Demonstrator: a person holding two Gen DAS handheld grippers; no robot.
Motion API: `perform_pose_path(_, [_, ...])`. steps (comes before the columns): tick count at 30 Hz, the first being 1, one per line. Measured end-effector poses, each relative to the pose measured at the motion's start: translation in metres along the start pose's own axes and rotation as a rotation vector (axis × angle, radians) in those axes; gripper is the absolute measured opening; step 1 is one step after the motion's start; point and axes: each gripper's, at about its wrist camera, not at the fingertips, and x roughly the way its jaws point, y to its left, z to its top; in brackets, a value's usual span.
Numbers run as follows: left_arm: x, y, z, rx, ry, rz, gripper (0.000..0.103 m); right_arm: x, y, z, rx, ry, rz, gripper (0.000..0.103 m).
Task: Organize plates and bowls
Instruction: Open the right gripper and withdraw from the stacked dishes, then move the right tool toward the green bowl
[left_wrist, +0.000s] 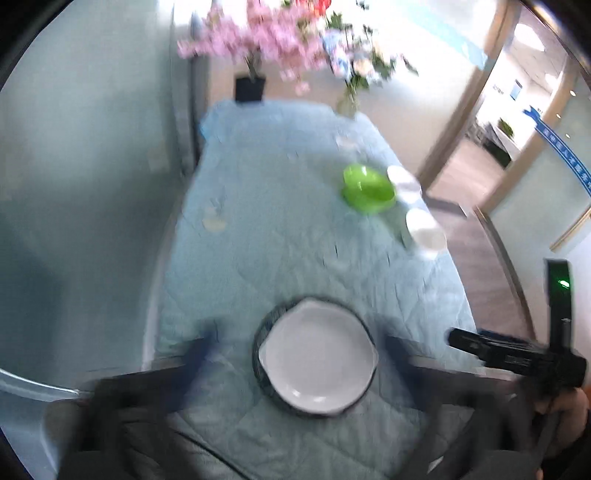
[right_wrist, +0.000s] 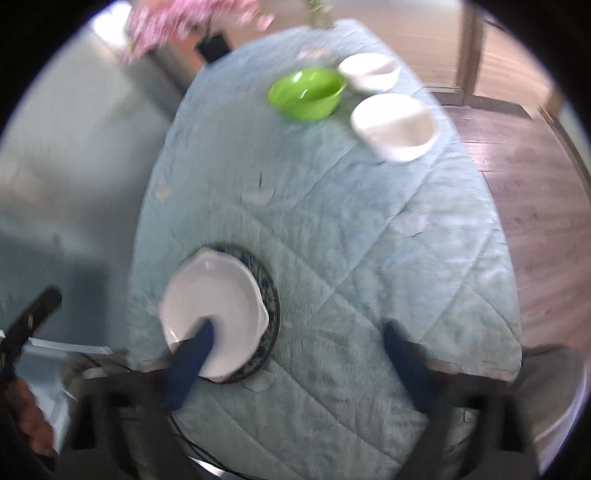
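A white plate (left_wrist: 317, 362) lies on a dark blue patterned plate (left_wrist: 259, 334) near the front of the light blue quilted tablecloth (left_wrist: 277, 229). My left gripper (left_wrist: 301, 349) hovers over this stack, open, with its fingers wide apart on either side of it in the picture and nothing held. My right gripper (right_wrist: 299, 334) is open too and empty; its left finger (right_wrist: 199, 343) overlaps the white plate (right_wrist: 214, 295) in view, and the patterned plate's rim (right_wrist: 272, 299) shows beside it. A green bowl (right_wrist: 306, 92) and two white bowls (right_wrist: 369, 70) (right_wrist: 395, 125) stand at the far right.
A black pot of pink flowers (left_wrist: 251, 86) and a vase of greenery (left_wrist: 347, 99) stand at the table's far end. A grey wall runs along the left. Wooden floor (right_wrist: 535, 184) lies past the right table edge. The other gripper's black body (left_wrist: 517, 354) shows at the right.
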Motion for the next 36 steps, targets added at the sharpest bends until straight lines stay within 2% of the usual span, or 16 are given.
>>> perform_pose_path(2, [-0.011, -0.011, 0.002, 0.009, -0.066, -0.001, 0.102, -0.019, -0.01, 0.002, 0.016, -0.05, 0.001, 0.1])
perform_pose_path(7, [-0.011, -0.046, 0.005, 0.099, -0.07, 0.0, 0.102, -0.044, -0.026, 0.006, 0.01, -0.097, -0.019, 0.102])
perform_pose_path(9, [-0.008, -0.058, 0.006, 0.126, -0.06, 0.005, 0.091, -0.048, -0.029, 0.004, 0.003, -0.103, -0.029, 0.102])
perform_pose_path(10, [-0.007, -0.061, 0.006, 0.136, -0.053, 0.006, 0.067, -0.048, -0.028, 0.002, -0.006, -0.103, -0.041, 0.102])
perform_pose_path(11, [-0.007, -0.067, 0.007, 0.151, -0.031, 0.005, 0.039, -0.049, -0.027, 0.002, -0.019, -0.104, -0.052, 0.092])
perform_pose_path(12, [0.001, -0.073, 0.008, 0.177, 0.016, 0.012, 0.028, -0.05, -0.025, 0.001, -0.036, -0.111, -0.064, 0.056])
perform_pose_path(13, [0.004, -0.078, 0.009, 0.192, 0.043, 0.026, 0.02, -0.05, -0.023, 0.001, -0.063, -0.111, -0.1, 0.033])
perform_pose_path(14, [0.006, -0.08, 0.01, 0.194, 0.06, 0.052, 0.02, -0.048, -0.021, 0.001, -0.083, -0.099, -0.142, 0.01])
perform_pose_path(15, [0.007, -0.082, 0.012, 0.181, 0.065, 0.076, 0.021, -0.047, -0.022, 0.002, -0.084, -0.093, -0.154, 0.01])
perform_pose_path(16, [0.007, -0.083, 0.016, 0.162, 0.059, 0.08, 0.036, -0.05, -0.025, 0.003, -0.067, -0.099, -0.129, 0.01])
perform_pose_path(17, [0.007, -0.084, 0.021, 0.151, 0.057, 0.084, 0.078, -0.053, -0.027, 0.005, -0.054, -0.107, -0.106, 0.019])
perform_pose_path(18, [0.008, -0.085, 0.025, 0.142, 0.054, 0.096, 0.099, -0.057, -0.029, 0.009, -0.043, -0.121, -0.082, 0.053])
perform_pose_path(20, [0.003, -0.088, 0.032, 0.139, -0.009, 0.109, 0.101, -0.064, -0.031, 0.016, -0.029, -0.16, -0.066, 0.103])
perform_pose_path(22, [0.008, -0.096, 0.042, 0.194, -0.015, 0.127, 0.101, -0.071, -0.032, 0.026, -0.042, -0.199, -0.073, 0.102])
perform_pose_path(26, [0.021, -0.109, 0.067, 0.278, -0.034, 0.127, 0.101, -0.069, -0.033, 0.057, -0.079, -0.201, -0.083, 0.102])
perform_pose_path(36, [0.093, -0.115, 0.172, 0.261, 0.038, 0.149, 0.101, -0.054, -0.036, 0.168, -0.094, -0.178, -0.045, 0.102])
